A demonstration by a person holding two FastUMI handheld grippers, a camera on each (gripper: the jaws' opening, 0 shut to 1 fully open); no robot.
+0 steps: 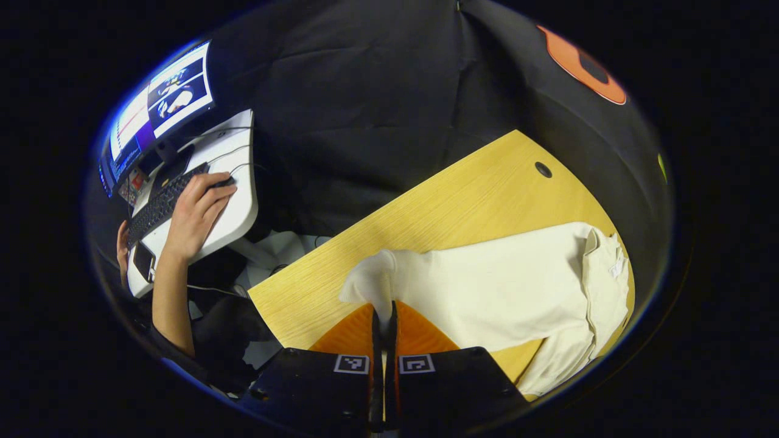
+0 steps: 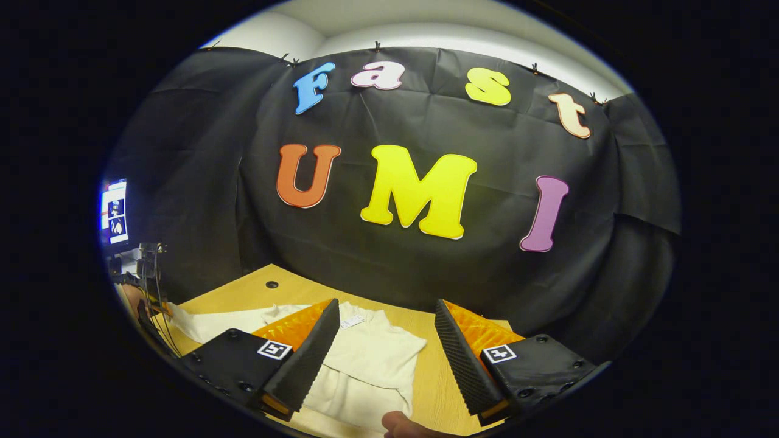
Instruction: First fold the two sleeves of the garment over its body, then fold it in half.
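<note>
A cream-white garment [image 1: 511,286] lies on the light wooden table [image 1: 450,201]. In the left gripper view, one sleeve end [image 1: 374,280] is lifted and pinched between the fingers of my left gripper [image 1: 384,319], which is shut on it. The garment's body bunches toward the far right edge. In the right gripper view, the same garment [image 2: 377,359] lies spread on the table [image 2: 432,377] below my right gripper [image 2: 386,313], whose fingers stand wide apart with nothing between them. A fingertip of a hand [image 2: 401,423] shows at the bottom edge.
A person's arm [image 1: 182,243] rests on a keyboard at a white side desk [image 1: 234,201] with a monitor [image 1: 161,109], left of the table. A round cable hole [image 1: 543,170] sits near the table's far corner. Black cloth wall [image 2: 426,255] stands close behind the table.
</note>
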